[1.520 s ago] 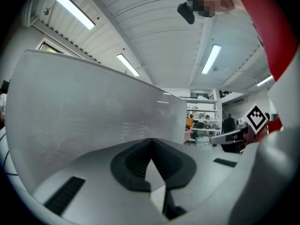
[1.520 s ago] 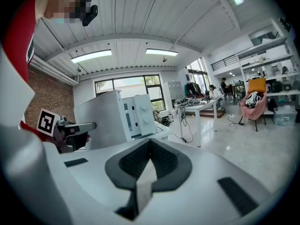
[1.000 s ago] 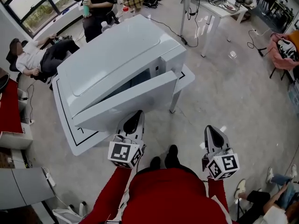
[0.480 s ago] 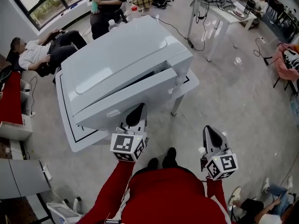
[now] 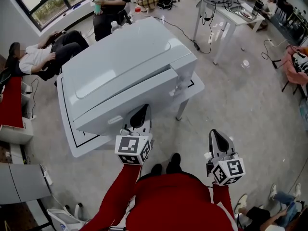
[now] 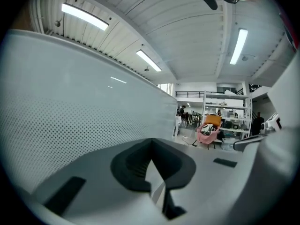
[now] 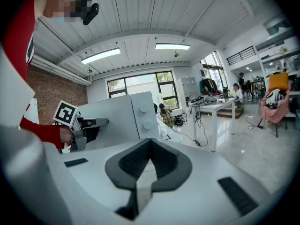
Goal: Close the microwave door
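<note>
A large white microwave (image 5: pixel 120 61) stands on a low white table (image 5: pixel 67 129). Its door (image 5: pixel 130 100) lies almost flush with the front, with only a thin seam beside the knob panel (image 5: pixel 185 61). My left gripper (image 5: pixel 141 113) is shut, its tip against the lower face of the door. In the left gripper view the dotted door (image 6: pixel 70 102) fills the left side just past the left gripper (image 6: pixel 151 146). My right gripper (image 5: pixel 215 136) is shut on nothing and hangs in the air to the right, off the table. The right gripper view shows the right gripper (image 7: pixel 150 146), the microwave (image 7: pixel 119 118) and the left gripper (image 7: pixel 93 123).
One person (image 5: pixel 108 4) stands behind the microwave and another (image 5: pixel 38 54) reclines at the left. A white desk (image 5: pixel 226 8) with cables is at the back right, with a pink chair (image 5: pixel 296 61) at the right edge. My shoes (image 5: pixel 166 165) are on open grey floor.
The door has swung from clearly ajar to almost flush with the microwave front. My left gripper moved forward with it. The right gripper has hardly moved.
</note>
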A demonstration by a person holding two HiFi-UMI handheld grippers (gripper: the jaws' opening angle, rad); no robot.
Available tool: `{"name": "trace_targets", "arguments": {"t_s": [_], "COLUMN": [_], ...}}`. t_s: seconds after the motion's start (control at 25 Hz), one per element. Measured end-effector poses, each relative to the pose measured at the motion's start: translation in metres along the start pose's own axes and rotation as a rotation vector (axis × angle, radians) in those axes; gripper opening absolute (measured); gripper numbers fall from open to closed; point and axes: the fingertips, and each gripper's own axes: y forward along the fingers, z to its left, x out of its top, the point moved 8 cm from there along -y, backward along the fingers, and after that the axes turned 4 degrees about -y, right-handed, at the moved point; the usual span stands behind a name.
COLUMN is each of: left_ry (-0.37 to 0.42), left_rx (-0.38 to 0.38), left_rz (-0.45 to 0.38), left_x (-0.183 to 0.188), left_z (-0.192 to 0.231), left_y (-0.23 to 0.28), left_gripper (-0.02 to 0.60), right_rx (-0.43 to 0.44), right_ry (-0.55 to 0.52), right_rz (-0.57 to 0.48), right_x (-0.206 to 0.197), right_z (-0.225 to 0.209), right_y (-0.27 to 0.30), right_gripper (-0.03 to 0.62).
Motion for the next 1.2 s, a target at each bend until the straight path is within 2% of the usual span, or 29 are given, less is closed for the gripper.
{"name": "trace_targets", "arguments": {"t_s": [0.48,0.96,1.04,1.2], "left_ry": [0.047,0.007,-0.012,-0.121], "left_rx": [0.017,0.048,0.056,0.062], "left_rz": [0.027,0.052,0.05,0.04], "left_x": [0.001,-0.003,-0.002,0.0], "left_z": [0.001,-0.002,-0.002,0.003], "left_y": [0.004,0.012,0.013,0.022], "left_gripper": [0.006,0.006,0.005,0.005], "right_rx": [0.027,0.022,0.023,0.024], "right_ry": [-0.007,0.002,0.002,0.003], "right_rz": [0.004,0.005,0.007,0.006], "right_x": [0.003,-0.001,-0.002,-0.004], "right_z": [-0.004,-0.014,-0.015,-0.018], "right_y": [0.007,-0.002,-0.004,-0.006], "right_gripper": [0.011,0.011,0.011,0.011]}}
